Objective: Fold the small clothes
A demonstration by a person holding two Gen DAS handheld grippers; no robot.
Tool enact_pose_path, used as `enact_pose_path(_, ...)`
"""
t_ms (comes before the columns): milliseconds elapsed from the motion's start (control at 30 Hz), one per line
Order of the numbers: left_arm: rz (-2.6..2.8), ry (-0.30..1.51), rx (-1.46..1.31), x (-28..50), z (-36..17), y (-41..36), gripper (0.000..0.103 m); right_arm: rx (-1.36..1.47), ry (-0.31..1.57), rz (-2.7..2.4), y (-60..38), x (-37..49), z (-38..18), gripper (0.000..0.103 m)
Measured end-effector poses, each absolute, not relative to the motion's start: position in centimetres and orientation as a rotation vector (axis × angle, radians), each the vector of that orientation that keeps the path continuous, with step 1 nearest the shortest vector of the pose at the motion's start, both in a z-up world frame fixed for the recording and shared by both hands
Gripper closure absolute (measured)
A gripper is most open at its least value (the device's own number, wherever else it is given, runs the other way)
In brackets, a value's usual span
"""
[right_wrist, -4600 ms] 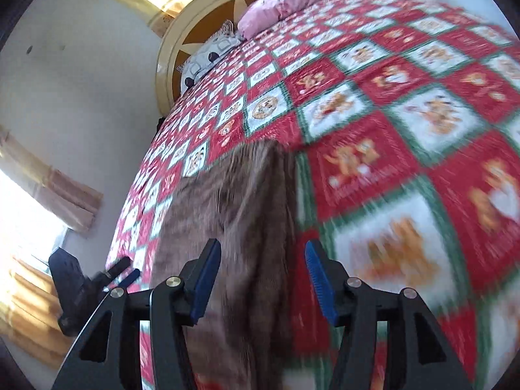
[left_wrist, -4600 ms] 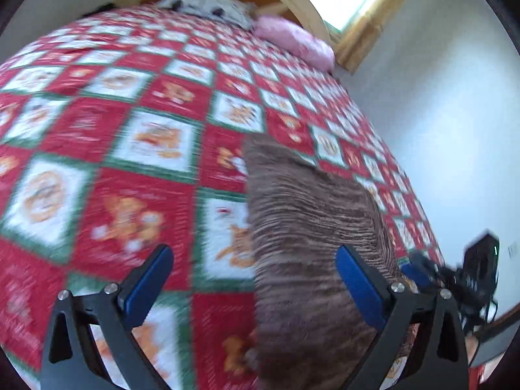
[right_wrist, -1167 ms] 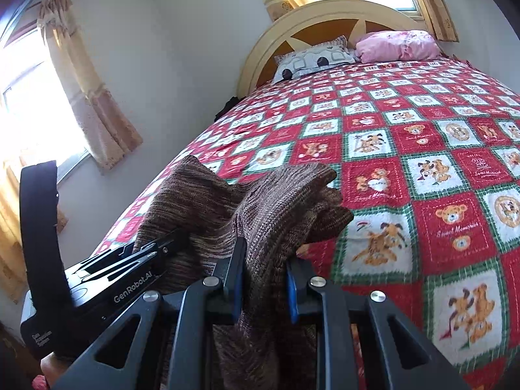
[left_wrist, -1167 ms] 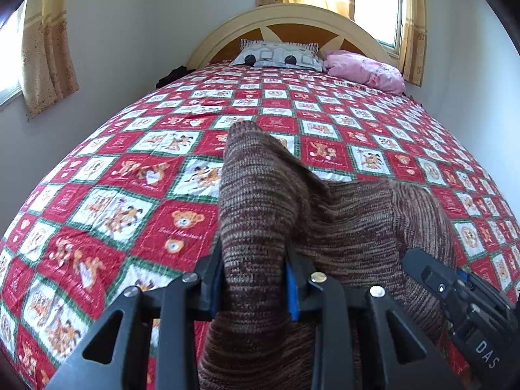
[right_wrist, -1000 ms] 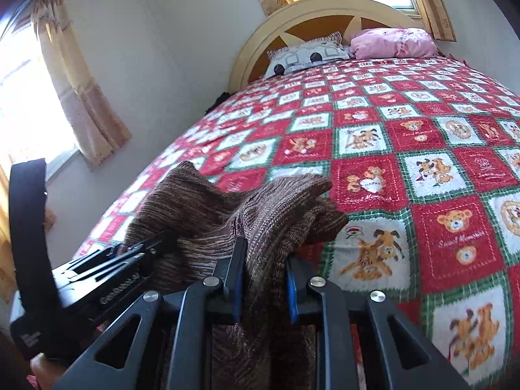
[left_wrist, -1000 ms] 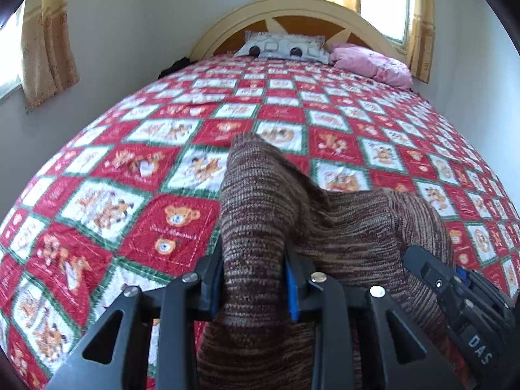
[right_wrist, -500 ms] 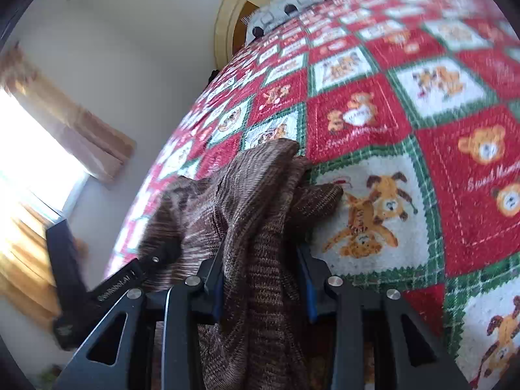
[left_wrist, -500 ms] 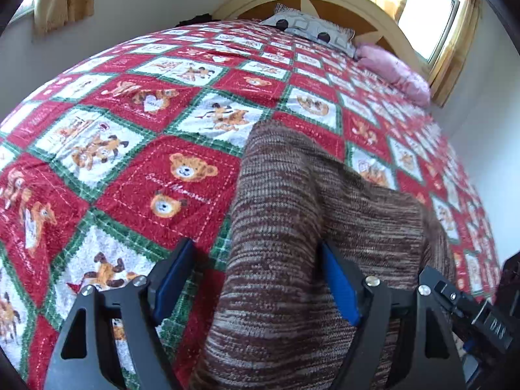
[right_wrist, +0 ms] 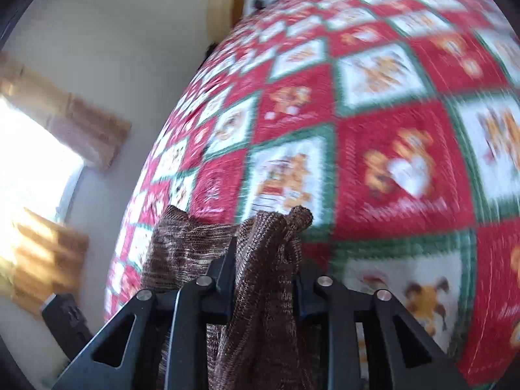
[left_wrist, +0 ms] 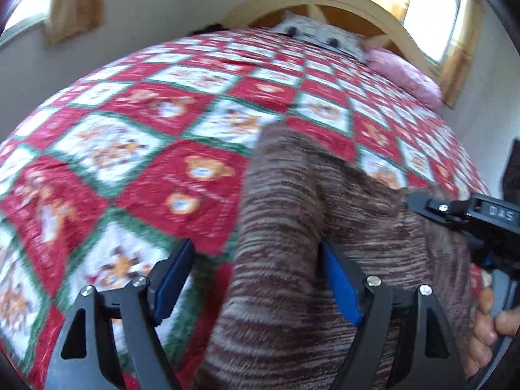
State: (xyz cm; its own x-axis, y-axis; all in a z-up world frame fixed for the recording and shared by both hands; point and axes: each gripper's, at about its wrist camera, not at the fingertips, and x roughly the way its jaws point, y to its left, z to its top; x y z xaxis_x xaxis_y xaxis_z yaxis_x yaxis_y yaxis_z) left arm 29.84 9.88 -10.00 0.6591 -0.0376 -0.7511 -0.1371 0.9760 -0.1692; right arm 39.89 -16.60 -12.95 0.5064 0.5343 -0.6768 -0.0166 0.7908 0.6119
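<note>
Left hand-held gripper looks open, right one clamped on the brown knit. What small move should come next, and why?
Probably lower the right hand-held gripper toward the quilt and open it. Its jaws are shut on a bunched fold of the brown knit garment, while the left hand-held gripper is open, its fingers either side of the cloth lying on the bed. Releasing would let that side lie down too.

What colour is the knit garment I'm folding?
The knit garment is brown with pale marled stripes, clearest in the left wrist view.

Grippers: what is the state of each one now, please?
Left gripper: open, sweater lying between its fingers.
Right gripper: shut on sweater.
</note>
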Motion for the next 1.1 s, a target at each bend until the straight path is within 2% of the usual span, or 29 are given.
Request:
enact_pose_path(167,0.181,0.843,-0.249,29.3,-10.2,10.7,0.011,0.42,0.852,0.522,-14.1,40.1,-9.8,0.081)
enact_pose_path(300,0.241,0.84,-0.153,29.8,-10.1,9.4,0.007,0.307,0.897,0.478,-14.0,41.8,-12.4,0.081)
enact_pose_path(433,0.257,0.836,-0.066,30.1,-10.0,8.2,0.004,0.381,0.88,0.473,-16.8,41.0,-13.5,0.08)
enact_pose_path(467,0.26,0.836,-0.056,30.1,-10.0,8.1,0.002,0.378,0.873,0.465,-16.9,41.0,-13.6,0.077)
enact_pose_path(500,0.261,0.836,-0.053,30.1,-9.9,8.1,0.002,0.376,0.869,0.454,-16.9,40.9,-13.6,0.068)
enact_pose_path(567,0.255,0.839,-0.065,30.2,-10.0,8.4,0.0,0.375,0.876,0.392,-17.8,40.5,-13.5,0.058)
enact_pose_path(667,0.251,0.845,-0.079,30.2,-10.0,8.4,0.0,0.351,0.863,0.275,-18.3,38.7,-11.9,0.057)
enact_pose_path(767,0.253,0.845,-0.08,30.2,-10.0,8.4,0.0,0.228,0.754,0.216,-17.6,35.0,-9.1,0.06)
enact_pose_path(867,0.252,0.844,-0.079,30.2,-10.0,8.4,0.0,0.151,0.699,0.248,-16.0,31.2,-7.0,0.075)
enact_pose_path(933,0.25,0.845,-0.081,30.2,-10.0,8.4,0.0,0.116,0.71,0.294,-14.3,29.1,-6.5,0.077)
enact_pose_path(967,0.25,0.845,-0.081,30.1,-10.0,8.3,0.0,0.105,0.724,0.313,-13.8,28.4,-6.6,0.082)
enact_pose_path(1100,0.237,0.848,-0.09,29.9,-10.1,8.3,0.0,-0.003,0.797,0.281,-11.7,26.7,-8.8,0.083)
